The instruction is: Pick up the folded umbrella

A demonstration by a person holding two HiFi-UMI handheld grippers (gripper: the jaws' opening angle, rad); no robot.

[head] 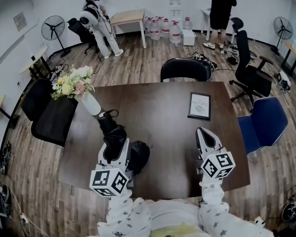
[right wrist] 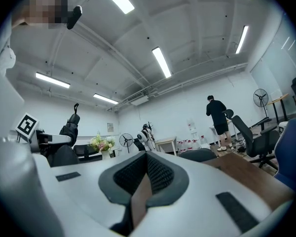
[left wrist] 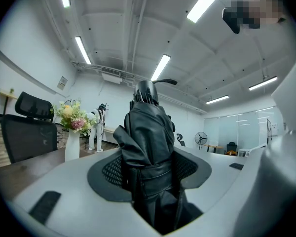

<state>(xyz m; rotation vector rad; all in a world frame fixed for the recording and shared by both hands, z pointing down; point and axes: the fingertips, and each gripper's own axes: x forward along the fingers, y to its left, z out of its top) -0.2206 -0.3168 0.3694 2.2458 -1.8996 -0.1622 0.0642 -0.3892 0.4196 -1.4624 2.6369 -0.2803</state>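
Note:
The folded umbrella (head: 108, 124) is black, with its strap fastened round it, and hangs just above the dark table (head: 158, 112) near its left front part. My left gripper (head: 114, 143) is shut on the umbrella's middle. In the left gripper view the umbrella (left wrist: 148, 132) stands upright between the two pads (left wrist: 111, 171), its handle end and cord loop on top. The right gripper view shows the umbrella (right wrist: 72, 125) off to the left. My right gripper (head: 205, 132) hovers over the table's right front part, jaws together (right wrist: 147, 157) and nothing in them.
A white vase of flowers (head: 89, 102) stands at the table's left edge, close beyond the umbrella. A framed picture (head: 199, 105) lies at the right. Black office chairs (head: 185, 69) and a blue chair (head: 264, 122) ring the table. Two people (head: 219, 9) stand far back.

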